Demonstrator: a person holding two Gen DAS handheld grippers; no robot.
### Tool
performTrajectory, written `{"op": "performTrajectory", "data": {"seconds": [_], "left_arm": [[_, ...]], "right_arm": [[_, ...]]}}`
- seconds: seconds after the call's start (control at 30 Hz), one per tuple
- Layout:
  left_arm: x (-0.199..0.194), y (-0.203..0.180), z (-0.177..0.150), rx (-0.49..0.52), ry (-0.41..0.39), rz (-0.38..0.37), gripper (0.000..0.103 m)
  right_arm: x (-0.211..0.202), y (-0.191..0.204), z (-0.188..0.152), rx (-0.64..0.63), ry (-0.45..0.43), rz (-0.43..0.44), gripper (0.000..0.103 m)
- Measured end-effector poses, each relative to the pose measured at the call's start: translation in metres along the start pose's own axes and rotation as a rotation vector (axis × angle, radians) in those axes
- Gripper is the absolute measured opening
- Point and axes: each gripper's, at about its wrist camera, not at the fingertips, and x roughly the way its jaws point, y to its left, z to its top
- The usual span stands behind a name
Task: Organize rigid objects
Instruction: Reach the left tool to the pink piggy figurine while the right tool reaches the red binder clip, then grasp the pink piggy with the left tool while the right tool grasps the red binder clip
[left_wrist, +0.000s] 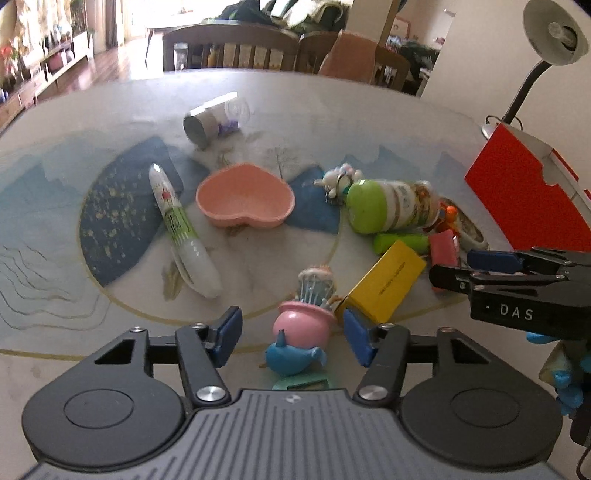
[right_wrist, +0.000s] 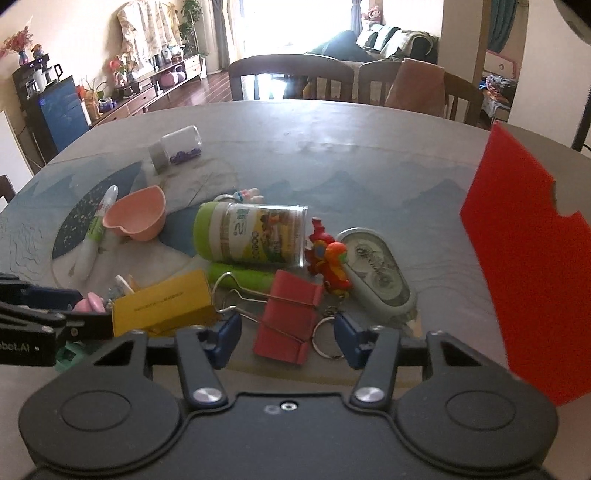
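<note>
The left tongs (left_wrist: 291, 338) are open, with a pink and blue toy (left_wrist: 297, 338) standing between the blue pads (left_wrist: 227, 336); the pads do not touch it. The toy has a little white cage shape on top, and a mint green bit under it is cut off by the tongs. The right tongs (right_wrist: 286, 338) are open too. A red binder clip (right_wrist: 288, 317) lies between their pads on the tabletop (right_wrist: 332, 147), with gaps on both sides. A key ring (right_wrist: 327, 341) lies just beside the right pad.

Just past the clip lie a yellow box (right_wrist: 166, 301), a green tube (right_wrist: 243, 278) partly hidden behind them, and a red and orange toy figure (right_wrist: 328, 262). A grey oval tape case (right_wrist: 380, 269) lies next to the figure.

A clear jar with a green lid (right_wrist: 251, 234) lies on its side; a label covers it, so I cannot tell what is inside. Behind it a small white toy (left_wrist: 338, 179) peeks out. The pink heart bowl (left_wrist: 245, 201) sits near the middle, and nothing shows inside it. A long white and green tube (left_wrist: 181, 230) lies beside the bowl. Farther back a small clear jar (right_wrist: 177, 149) lies on its side with purple bits in it.

A red box (left_wrist: 528, 192) stands at the right edge, cut off by the frame
</note>
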Motion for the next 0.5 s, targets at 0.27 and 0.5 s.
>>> {"op": "performTrajectory", "data": {"seconds": [0.27,0.5], "left_arm": [[0.003,0.002,0.001,0.008,0.008,-0.022,0.037],[-0.005,0.001,-0.002,0.015,0.005,0.01,0.036]], "right_arm": [[0.002,0.0,0.002,0.02,0.001,0.005,0.031],[-0.017,0.002,0.001,0.038,-0.022,-0.012,0.028]]}}
